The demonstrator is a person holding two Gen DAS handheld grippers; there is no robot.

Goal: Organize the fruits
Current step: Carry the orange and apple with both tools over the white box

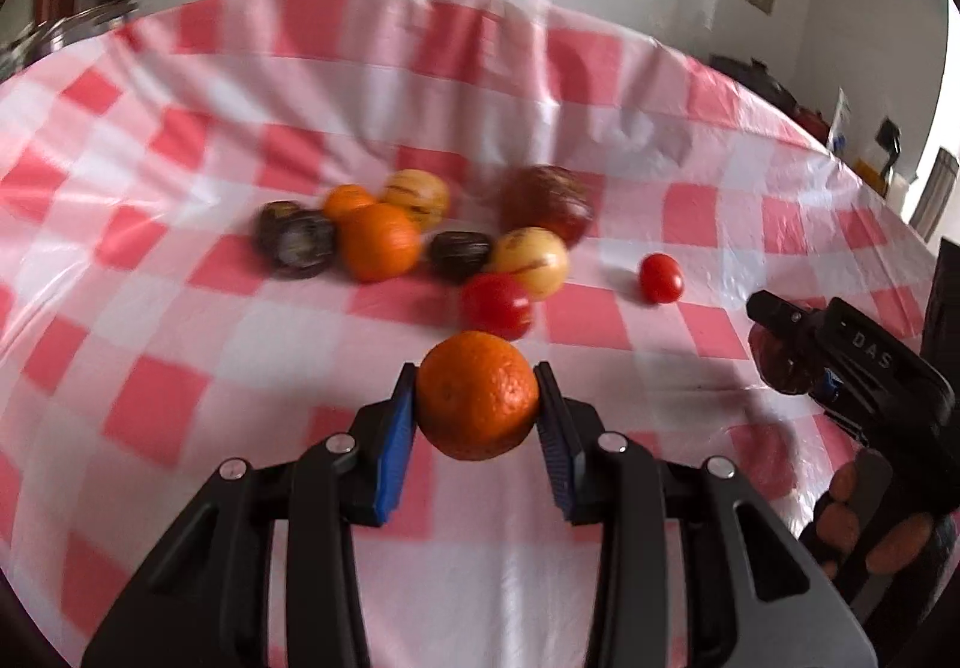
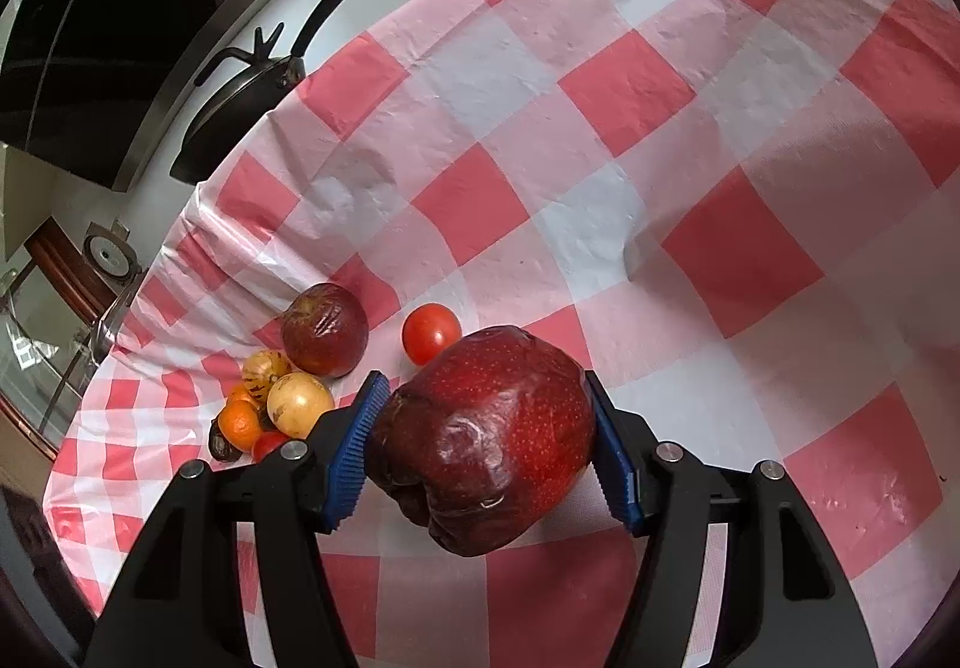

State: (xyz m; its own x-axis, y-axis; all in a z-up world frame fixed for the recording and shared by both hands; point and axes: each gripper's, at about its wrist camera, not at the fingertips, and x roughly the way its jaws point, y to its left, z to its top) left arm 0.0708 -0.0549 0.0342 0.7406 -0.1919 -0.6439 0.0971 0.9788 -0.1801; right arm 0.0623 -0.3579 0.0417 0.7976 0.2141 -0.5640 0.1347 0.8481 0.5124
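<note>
A: In the left wrist view, why is the orange (image 1: 477,395) sitting where it is?

B: The left gripper (image 1: 477,410) is clamping it, jaws pressing its two sides, and it is hanging clear of the desk (image 1: 180,320). I judge it is being carried off to join its kind. The pile of fruit (image 1: 414,236) is lying at about twelve o'clock from it, with a small tomato (image 1: 661,278) apart at two o'clock. The right gripper (image 1: 798,344) is showing at three o'clock with something dark red in it.

A: Which way is the orange pointing?

B: It is nearly round, so no long axis is showing; I cannot tell where its stem end is facing.

A: And the right wrist view?

B: The right gripper's jaws are squeezing a wrinkled red apple (image 2: 486,440) above the checked cloth. Its longer axis is running from seven o'clock up to one o'clock, the shrivelled end pointing down-left. A second apple (image 2: 325,329) is resting at eleven o'clock, beside the pile.
</note>
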